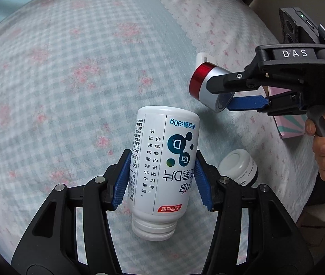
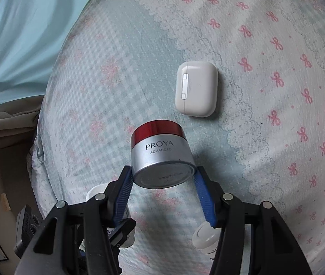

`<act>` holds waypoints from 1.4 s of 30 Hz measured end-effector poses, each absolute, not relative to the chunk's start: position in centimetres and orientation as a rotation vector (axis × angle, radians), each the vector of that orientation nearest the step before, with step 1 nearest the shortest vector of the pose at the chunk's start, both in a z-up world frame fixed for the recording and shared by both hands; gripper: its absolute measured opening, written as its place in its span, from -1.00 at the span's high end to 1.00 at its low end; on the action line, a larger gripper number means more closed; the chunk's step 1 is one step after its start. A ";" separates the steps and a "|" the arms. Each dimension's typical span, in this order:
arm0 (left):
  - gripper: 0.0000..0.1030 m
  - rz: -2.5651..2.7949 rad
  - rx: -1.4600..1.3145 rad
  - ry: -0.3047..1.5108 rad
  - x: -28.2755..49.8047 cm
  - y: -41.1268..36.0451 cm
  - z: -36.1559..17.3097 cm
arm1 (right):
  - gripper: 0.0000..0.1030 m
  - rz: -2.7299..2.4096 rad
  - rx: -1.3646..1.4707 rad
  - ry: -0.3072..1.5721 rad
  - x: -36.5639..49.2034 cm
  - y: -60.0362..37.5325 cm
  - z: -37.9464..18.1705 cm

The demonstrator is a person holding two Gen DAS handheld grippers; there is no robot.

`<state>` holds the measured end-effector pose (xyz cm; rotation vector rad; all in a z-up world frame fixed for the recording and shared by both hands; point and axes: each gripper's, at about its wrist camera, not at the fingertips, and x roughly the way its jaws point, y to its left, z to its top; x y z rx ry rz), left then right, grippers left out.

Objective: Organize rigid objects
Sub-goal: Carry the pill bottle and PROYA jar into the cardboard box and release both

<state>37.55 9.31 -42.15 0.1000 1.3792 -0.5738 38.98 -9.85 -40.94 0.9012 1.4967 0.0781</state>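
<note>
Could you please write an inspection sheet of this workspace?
Surface: quilted bedspread, checks and pink bows.
Job's things: white bottle and red-lidded jar both lifted; earbud case and small white jar lying on the bedspread.
Clutter: striped pink box at the edge.
Grippers: left gripper clamps the bottle; right gripper clamps the jar.
Cables: nothing seen.
Surroundings: light blue fabric beyond the bedspread.

Your left gripper (image 1: 162,181) clamps a glossy white plastic bottle (image 1: 162,160) with ribbed blue pads (image 1: 122,183). At two o'clock, your right gripper (image 2: 162,178) pinches a jar (image 2: 160,151) of brushed silver metal with a shiny red lid. At twelve o'clock sits a smooth white plastic case (image 2: 195,89) on soft printed cloth (image 2: 277,137).
</note>
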 end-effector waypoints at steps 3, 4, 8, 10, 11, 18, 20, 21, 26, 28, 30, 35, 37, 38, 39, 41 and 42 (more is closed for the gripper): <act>0.05 -0.552 0.068 1.362 37.4 10.1 -40.9 | 0.02 0.129 0.911 1.440 38.4 -10.1 -39.6; 0.05 -0.542 0.058 1.363 37.3 10.1 -40.4 | 0.02 0.148 0.915 1.418 38.2 -10.1 -38.8; 0.05 -0.527 0.048 1.330 36.6 10.1 -37.7 | 0.02 0.206 0.922 1.333 37.4 -10.5 -35.6; 0.05 -0.525 0.048 1.309 36.3 10.0 -35.9 | 0.02 0.230 0.931 1.288 36.9 -11.0 -33.6; 0.05 -0.525 0.048 1.295 36.2 9.8 -34.7 | 0.02 0.241 0.937 1.263 36.5 -11.3 -32.5; 0.05 -0.543 0.060 1.202 34.6 7.0 -26.5 | 0.02 0.283 0.957 1.088 32.8 -14.9 -24.5; 0.05 -0.557 0.071 1.180 33.7 5.5 -24.3 | 0.02 0.278 0.954 1.052 31.6 -16.6 -22.6; 0.05 -0.564 0.078 1.171 33.4 4.7 -23.5 | 0.02 0.273 0.953 1.037 31.0 -17.5 -21.8; 0.05 -0.600 0.114 1.143 31.1 -0.5 -19.6 | 0.02 0.234 0.925 0.991 27.2 -23.0 -18.2; 0.05 -0.606 0.123 1.136 30.0 -3.0 -18.3 | 0.02 0.215 0.908 0.981 25.6 -25.5 -17.2; 0.05 -0.609 0.130 1.129 29.0 -5.5 -17.3 | 0.02 0.207 0.891 0.981 24.4 -27.7 -16.6; 0.05 -0.585 0.124 1.129 26.7 -12.0 -15.8 | 0.02 0.201 0.828 1.017 22.0 -34.2 -15.9; 0.05 -0.580 0.106 1.136 26.1 -14.5 -15.8 | 0.02 0.196 0.786 1.039 21.5 -36.4 -15.9; 0.05 -0.579 0.102 1.141 25.9 -15.6 -15.9 | 0.02 0.193 0.767 1.050 21.3 -37.5 -15.8; 0.05 -0.577 0.095 1.150 25.7 -17.0 -16.0 | 0.02 0.188 0.748 1.063 21.2 -38.6 -15.9; 0.05 -0.578 0.084 1.165 25.3 -19.5 -16.4 | 0.02 0.176 0.708 1.094 21.0 -41.1 -16.3; 0.05 -0.577 0.080 1.175 25.2 -20.8 -16.6 | 0.02 0.168 0.685 1.113 21.0 -42.3 -16.5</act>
